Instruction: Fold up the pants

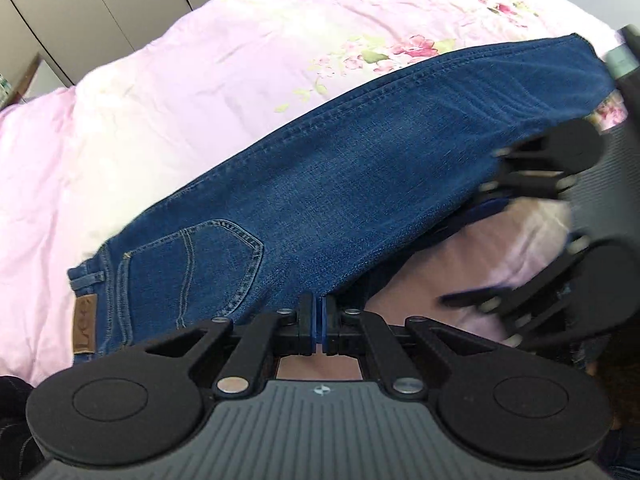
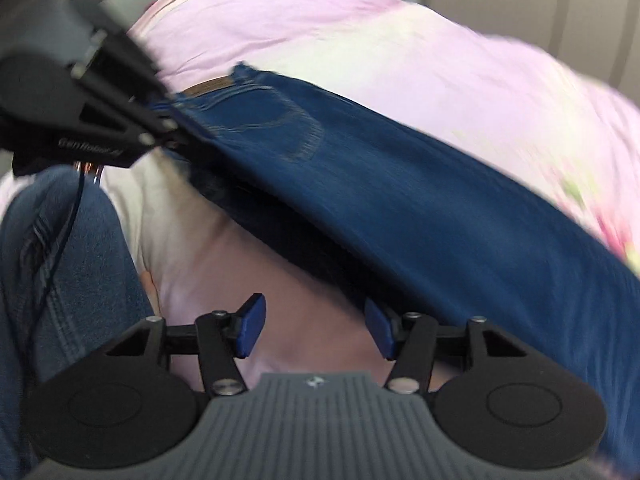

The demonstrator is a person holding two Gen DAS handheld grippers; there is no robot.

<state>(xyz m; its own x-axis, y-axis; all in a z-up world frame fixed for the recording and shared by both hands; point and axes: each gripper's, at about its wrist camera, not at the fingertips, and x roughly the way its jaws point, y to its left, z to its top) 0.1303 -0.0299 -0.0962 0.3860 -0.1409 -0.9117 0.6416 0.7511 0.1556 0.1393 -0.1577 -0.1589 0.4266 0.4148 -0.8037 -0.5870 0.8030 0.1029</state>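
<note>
Blue denim pants [image 1: 360,168] lie lengthwise on a pink floral bedspread [image 1: 200,80], back pocket and brown leather patch at lower left. My left gripper [image 1: 321,324] is shut on the near edge of the pants and lifts it a little. In the right wrist view the pants [image 2: 440,208] run diagonally from the waist at upper left to lower right. My right gripper [image 2: 316,330] is open and empty, just under the raised near edge of the leg. It shows blurred in the left wrist view [image 1: 480,240]. The left gripper [image 2: 172,136] shows at upper left, clamped on the denim.
The bedspread [image 2: 360,40] fills most of both views. Grey wardrobe doors [image 1: 120,4] stand behind the bed. The person's jeans-clad leg [image 2: 68,260] is at the left of the right wrist view.
</note>
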